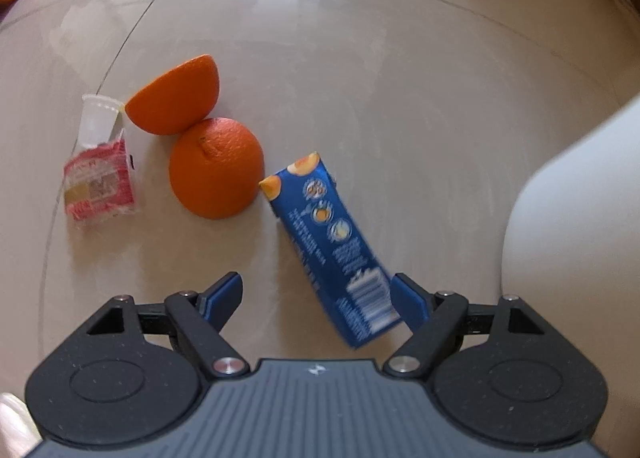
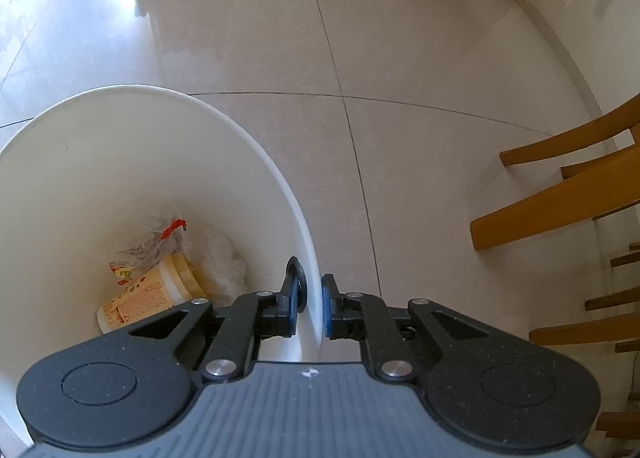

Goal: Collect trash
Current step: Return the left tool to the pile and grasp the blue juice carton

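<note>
Left gripper (image 1: 318,298), jaws apart, stands over a blue juice carton (image 1: 336,246) lying on the glossy tiled floor (image 1: 400,98); its print is too blurred to read. Beyond lie two dimpled orange halves (image 1: 216,166), a red wrapper (image 1: 98,182) and a clear cup (image 1: 96,118). Right gripper (image 2: 314,304), jaws clamped on the smooth white bin (image 2: 120,162) rim; inside, a printed tub (image 2: 148,294).

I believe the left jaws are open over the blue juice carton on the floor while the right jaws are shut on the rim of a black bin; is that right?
Not quite: the bin is white, not black, as the right wrist view shows. The rest holds: the right gripper is shut on its rim, and the left gripper is open over the blue juice carton on the floor.
</note>
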{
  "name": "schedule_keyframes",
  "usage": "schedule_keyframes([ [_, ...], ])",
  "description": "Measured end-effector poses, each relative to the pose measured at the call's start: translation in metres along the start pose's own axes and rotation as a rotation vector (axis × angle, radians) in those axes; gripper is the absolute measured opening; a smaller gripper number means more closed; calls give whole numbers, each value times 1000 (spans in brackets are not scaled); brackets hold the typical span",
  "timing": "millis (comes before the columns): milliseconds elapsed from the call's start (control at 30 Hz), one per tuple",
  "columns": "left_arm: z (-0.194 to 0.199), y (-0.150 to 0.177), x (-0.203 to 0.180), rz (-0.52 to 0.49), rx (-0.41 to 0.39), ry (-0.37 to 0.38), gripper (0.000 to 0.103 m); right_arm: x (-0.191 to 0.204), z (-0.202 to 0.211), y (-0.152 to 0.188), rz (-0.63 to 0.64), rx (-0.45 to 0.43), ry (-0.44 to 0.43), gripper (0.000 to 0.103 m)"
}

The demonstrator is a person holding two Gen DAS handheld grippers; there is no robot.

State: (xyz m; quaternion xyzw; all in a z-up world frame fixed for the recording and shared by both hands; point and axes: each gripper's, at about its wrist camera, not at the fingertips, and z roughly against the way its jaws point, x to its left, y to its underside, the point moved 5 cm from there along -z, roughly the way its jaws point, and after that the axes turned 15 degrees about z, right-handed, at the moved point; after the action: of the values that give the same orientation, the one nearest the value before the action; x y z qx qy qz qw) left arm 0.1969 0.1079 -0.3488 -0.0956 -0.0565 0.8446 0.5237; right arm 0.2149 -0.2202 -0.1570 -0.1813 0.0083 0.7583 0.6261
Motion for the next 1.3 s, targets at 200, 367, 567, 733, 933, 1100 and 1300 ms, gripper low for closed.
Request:
schedule_keyframes([
  [200,-24,-3,-3,44,1,-46,86,-9,-1,1,-74,3,-60,13],
  [367,-39,-2,-3,71,12,-48,85,-7,0,0,-69,8,-49,13],
  [567,-49,1,1,27,4,-109,85,-10,0,1,-86,17,-57,13],
  [733,-54,-1,14,48,0,-127,86,-11,0,1,-106,32,-61,13],
  [933,-55,-4,15,69,-23,-87,80,-9,1,0,-99,31,-52,13],
  [1100,-47,-5,7,67,-47,-78,46,-8,1,0,-108,30,-57,13],
  [1300,-44,-6,3,39,-20,-71,38,-10,1,1,-110,28,-60,13],
])
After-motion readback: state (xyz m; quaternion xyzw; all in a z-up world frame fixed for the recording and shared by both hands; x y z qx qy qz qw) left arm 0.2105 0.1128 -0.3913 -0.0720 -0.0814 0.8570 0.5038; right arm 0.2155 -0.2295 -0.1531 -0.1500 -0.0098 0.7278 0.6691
